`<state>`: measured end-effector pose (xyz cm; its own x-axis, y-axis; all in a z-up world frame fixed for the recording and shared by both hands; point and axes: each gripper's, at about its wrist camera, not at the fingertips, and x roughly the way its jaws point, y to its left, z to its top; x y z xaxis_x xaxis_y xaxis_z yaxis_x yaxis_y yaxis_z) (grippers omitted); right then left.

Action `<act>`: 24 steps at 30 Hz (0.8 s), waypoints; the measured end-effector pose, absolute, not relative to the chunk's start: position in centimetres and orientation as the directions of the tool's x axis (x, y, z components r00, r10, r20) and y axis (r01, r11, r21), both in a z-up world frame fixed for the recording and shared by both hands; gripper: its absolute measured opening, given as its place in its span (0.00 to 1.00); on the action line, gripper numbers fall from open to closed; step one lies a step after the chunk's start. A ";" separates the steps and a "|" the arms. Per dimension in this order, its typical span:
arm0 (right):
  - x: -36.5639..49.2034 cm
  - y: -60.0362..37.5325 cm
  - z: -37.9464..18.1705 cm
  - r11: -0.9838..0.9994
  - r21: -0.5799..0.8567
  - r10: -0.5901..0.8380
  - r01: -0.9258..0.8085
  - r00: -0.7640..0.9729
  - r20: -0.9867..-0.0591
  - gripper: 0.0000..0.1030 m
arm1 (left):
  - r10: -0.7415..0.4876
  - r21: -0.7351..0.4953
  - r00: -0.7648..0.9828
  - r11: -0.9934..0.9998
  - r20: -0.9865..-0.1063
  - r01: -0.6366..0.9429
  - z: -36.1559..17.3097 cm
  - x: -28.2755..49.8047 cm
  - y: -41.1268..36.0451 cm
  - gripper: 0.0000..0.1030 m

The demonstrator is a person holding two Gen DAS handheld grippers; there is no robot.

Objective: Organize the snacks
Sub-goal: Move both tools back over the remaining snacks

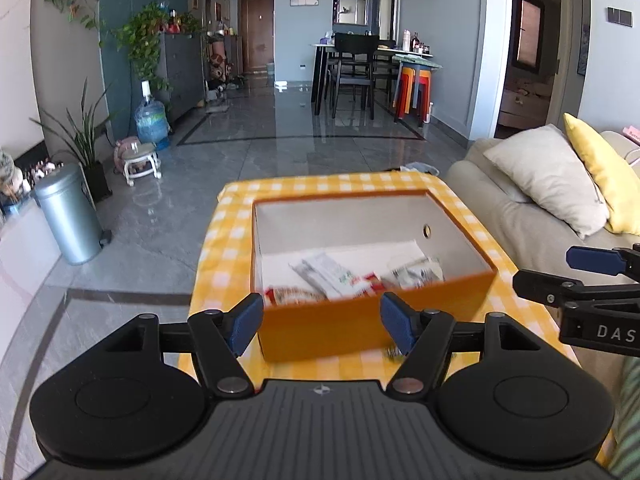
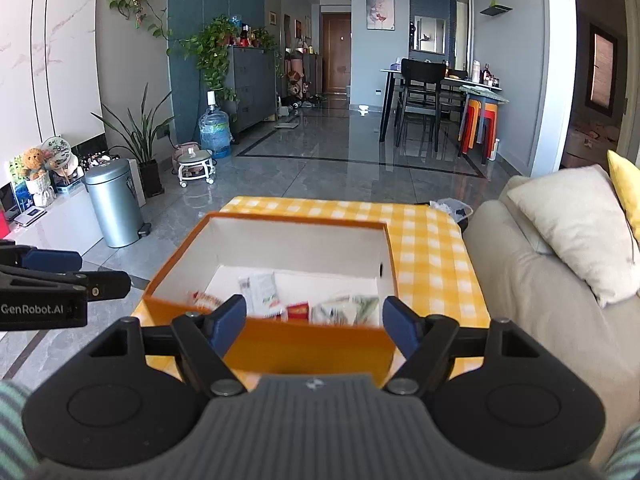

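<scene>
While both claws hang above the near end of a small table, an orange box (image 1: 372,312) with a white inside sits on the yellow checked cloth (image 1: 232,236) that covers the table. From the left wrist camera, the left claw (image 1: 322,322) stands wide, its blue pads (image 1: 246,322) apart with nothing between them, level with the near wall of the box. The right claw (image 1: 592,276) shows at the right edge of that view, seen side-on, to the right of the box; its own camera shows it (image 2: 314,322) wide too, empty, with its pads (image 2: 228,320) framing the near wall. The snack packets (image 1: 340,278) lie on the floor of the box, toward its near side: a white packet (image 2: 260,290) with green and red print leaning left of centre, a red packet (image 2: 298,312) just beside it, a crinkled white and green packet (image 2: 346,310) to the right, and a red and white one (image 1: 290,294) in the near left corner. They are blurred, so the print cannot be read. A round hole (image 1: 427,231) shows in the right wall of the box. To the right of the table stands a pale sofa (image 2: 532,292) with a cream cushion (image 2: 576,232) and a yellow cushion (image 1: 600,172). On the far left a grey bin (image 2: 114,204) stands on the tiled floor (image 1: 280,144), with a water bottle (image 2: 215,132) and plants (image 2: 216,52) farther off, and a dining table with chairs (image 2: 432,96) at the far right.
</scene>
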<state>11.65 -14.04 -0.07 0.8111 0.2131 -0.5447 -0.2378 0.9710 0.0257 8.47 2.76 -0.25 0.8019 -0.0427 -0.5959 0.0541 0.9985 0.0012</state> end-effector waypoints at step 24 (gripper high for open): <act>3.3 -16.5 -9.1 0.962 -0.033 0.157 -0.272 0.643 -0.750 0.73 | -0.036 -0.064 0.619 0.998 -0.785 -0.024 -7.7 1.9 4.5 0.76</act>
<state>3.27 -16.51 -9.11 0.6430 0.1565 -0.7497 -0.2720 0.9618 -0.0325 1.89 4.53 -7.65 0.6190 -0.0356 -0.7846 -0.0236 0.9977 -0.0640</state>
